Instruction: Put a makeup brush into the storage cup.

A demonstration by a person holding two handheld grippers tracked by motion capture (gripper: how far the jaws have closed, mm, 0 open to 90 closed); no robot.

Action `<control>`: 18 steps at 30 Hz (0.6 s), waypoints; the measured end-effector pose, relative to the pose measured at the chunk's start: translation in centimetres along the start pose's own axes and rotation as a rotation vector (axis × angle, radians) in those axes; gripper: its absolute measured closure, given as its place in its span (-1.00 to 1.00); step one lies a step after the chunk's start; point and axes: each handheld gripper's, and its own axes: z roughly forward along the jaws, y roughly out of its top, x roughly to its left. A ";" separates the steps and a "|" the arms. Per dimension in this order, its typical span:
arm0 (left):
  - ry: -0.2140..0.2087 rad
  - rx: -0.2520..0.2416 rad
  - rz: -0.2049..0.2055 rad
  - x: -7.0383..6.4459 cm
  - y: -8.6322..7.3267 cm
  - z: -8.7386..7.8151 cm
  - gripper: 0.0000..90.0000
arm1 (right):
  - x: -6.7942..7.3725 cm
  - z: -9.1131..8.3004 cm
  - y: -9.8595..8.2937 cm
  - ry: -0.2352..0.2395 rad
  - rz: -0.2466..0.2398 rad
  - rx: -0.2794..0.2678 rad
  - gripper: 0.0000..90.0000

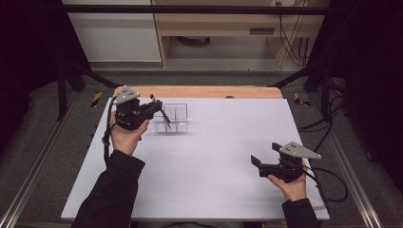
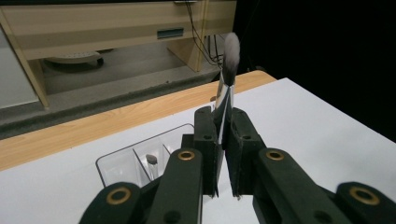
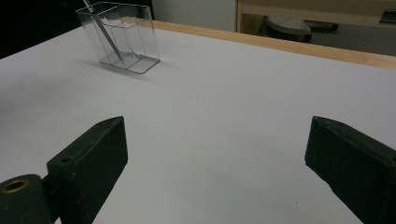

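My left gripper [image 1: 154,106] [image 2: 223,140] is shut on a makeup brush [image 2: 226,88] at its silver ferrule, with the grey bristle head pointing up and away. It hovers at the left end of a clear plastic organiser [image 1: 177,118] [image 2: 122,161] [image 3: 122,36] with several compartments, at the table's far left. A thin dark stick [image 3: 105,35] leans inside the organiser; its round end [image 2: 151,159] shows in one compartment. My right gripper [image 1: 265,153] [image 3: 215,163] rests low over the table's near right, open, with nothing between its jaws.
The white table top [image 1: 209,156] has a wooden strip [image 1: 199,91] along its far edge. Beyond it stand a wooden desk frame [image 1: 223,28] and hanging cables [image 1: 290,42]. Black frame bars slope down on both sides.
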 end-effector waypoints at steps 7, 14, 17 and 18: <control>0.012 -0.005 -0.003 0.2 0.6 0.9 0.86 | 0.0 -0.1 0.0 0.009 0.002 -0.003 -0.86; 0.030 0.000 0.008 0.2 0.9 1.7 0.86 | 0.0 -0.1 0.1 0.013 0.003 -0.003 -0.86; 0.041 0.002 0.020 0.3 1.1 2.0 0.86 | 0.0 0.0 0.1 0.008 0.001 -0.001 -0.86; 0.041 0.002 0.019 0.4 1.1 2.1 0.86 | 0.1 0.0 0.1 0.009 0.004 0.002 -0.86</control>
